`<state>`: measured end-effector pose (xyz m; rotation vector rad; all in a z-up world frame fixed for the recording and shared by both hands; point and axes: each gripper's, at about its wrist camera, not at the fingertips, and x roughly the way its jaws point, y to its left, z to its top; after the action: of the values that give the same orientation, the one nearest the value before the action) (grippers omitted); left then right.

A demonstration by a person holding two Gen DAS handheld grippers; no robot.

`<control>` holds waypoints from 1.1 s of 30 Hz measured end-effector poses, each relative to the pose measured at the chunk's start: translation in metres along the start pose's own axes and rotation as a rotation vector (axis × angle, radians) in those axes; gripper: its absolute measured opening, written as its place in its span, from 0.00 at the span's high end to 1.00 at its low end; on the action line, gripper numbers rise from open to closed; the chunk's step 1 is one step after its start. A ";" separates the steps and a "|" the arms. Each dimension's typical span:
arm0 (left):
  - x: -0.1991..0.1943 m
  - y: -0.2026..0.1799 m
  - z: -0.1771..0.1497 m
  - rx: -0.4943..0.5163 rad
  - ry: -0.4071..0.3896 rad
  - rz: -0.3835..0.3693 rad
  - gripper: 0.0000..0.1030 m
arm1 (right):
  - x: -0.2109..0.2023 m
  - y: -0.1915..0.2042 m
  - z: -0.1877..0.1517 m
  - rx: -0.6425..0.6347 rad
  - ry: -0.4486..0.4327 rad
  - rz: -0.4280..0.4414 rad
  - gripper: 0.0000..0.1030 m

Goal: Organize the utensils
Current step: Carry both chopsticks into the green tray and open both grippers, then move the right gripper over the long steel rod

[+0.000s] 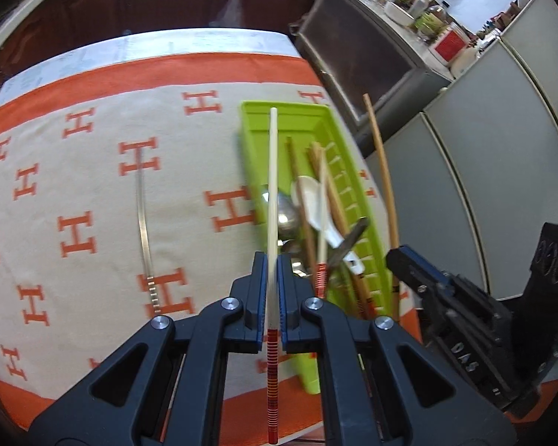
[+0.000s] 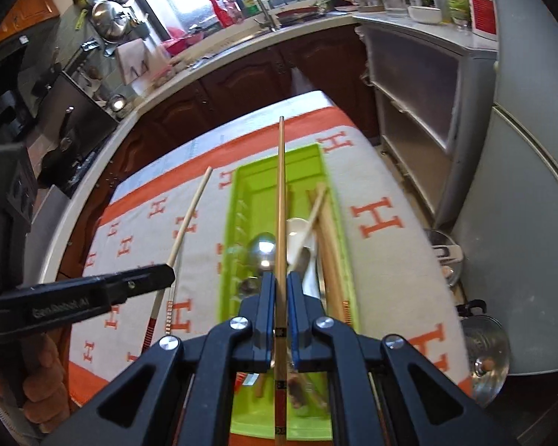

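Observation:
My left gripper is shut on a pale chopstick with a red-striped end, held above the left side of a green tray. In the tray lie a metal spoon, a white ceramic spoon and several wooden chopsticks. My right gripper is shut on a brown chopstick held lengthwise over the same tray. A metal chopstick lies alone on the cloth. Each gripper shows in the other's view: the right one beside the tray, the left one left of it.
The table wears a beige cloth with orange H marks and an orange border. Dark cabinets and a cluttered counter run behind it. A grey fridge stands to the right, with metal lids low beside the table.

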<state>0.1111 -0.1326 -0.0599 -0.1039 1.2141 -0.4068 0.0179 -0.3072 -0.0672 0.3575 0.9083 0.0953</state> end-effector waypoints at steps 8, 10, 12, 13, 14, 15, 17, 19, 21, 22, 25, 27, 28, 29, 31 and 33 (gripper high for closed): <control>0.037 -0.025 0.012 -0.001 0.050 0.001 0.97 | 0.018 -0.023 -0.005 0.013 0.060 -0.042 0.94; 0.046 -0.024 0.016 -0.013 0.056 -0.004 0.97 | 0.021 -0.024 -0.006 0.013 0.064 -0.043 0.93; 0.053 -0.024 0.019 -0.017 0.052 0.012 0.97 | 0.023 -0.025 -0.006 0.021 0.067 -0.041 0.93; 0.055 -0.024 0.019 -0.015 0.053 0.015 0.97 | 0.023 -0.024 -0.005 0.025 0.067 -0.034 0.93; 0.058 -0.025 0.020 -0.008 0.058 0.015 0.97 | 0.023 -0.025 -0.005 0.029 0.066 -0.030 0.91; 0.059 -0.025 0.020 -0.006 0.060 0.018 0.97 | 0.022 -0.024 -0.005 0.031 0.064 -0.028 0.87; 0.061 -0.025 0.019 0.006 0.073 0.027 0.97 | 0.021 -0.025 -0.005 0.039 0.055 -0.027 0.82; 0.061 -0.025 0.018 0.010 0.086 0.028 0.96 | 0.019 -0.026 -0.005 0.045 0.050 -0.026 0.82; 0.056 -0.023 0.015 0.021 0.090 0.036 0.96 | 0.018 -0.026 -0.005 0.051 0.048 -0.022 0.82; 0.053 -0.022 0.012 0.029 0.086 0.044 0.96 | 0.017 -0.026 -0.005 0.053 0.047 -0.021 0.82; 0.041 -0.019 0.002 0.069 0.071 0.082 0.95 | 0.015 -0.024 -0.007 0.049 0.048 -0.017 0.82; 0.034 -0.013 -0.007 0.086 0.065 0.104 0.93 | 0.014 -0.023 -0.008 0.046 0.051 -0.015 0.82; 0.030 -0.009 -0.012 0.091 0.064 0.112 0.92 | 0.014 -0.021 -0.009 0.045 0.053 -0.014 0.82; 0.027 -0.005 -0.015 0.094 0.064 0.118 0.92 | 0.014 -0.020 -0.010 0.045 0.055 -0.013 0.82; 0.020 0.007 -0.026 0.095 0.062 0.144 0.92 | 0.013 -0.016 -0.011 0.045 0.058 -0.004 0.82; 0.012 0.019 -0.035 0.092 0.051 0.172 0.92 | 0.011 -0.012 -0.013 0.038 0.059 0.001 0.82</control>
<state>0.0865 -0.1149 -0.0888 0.0897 1.2420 -0.3156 0.0141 -0.3120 -0.0870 0.3920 0.9694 0.0904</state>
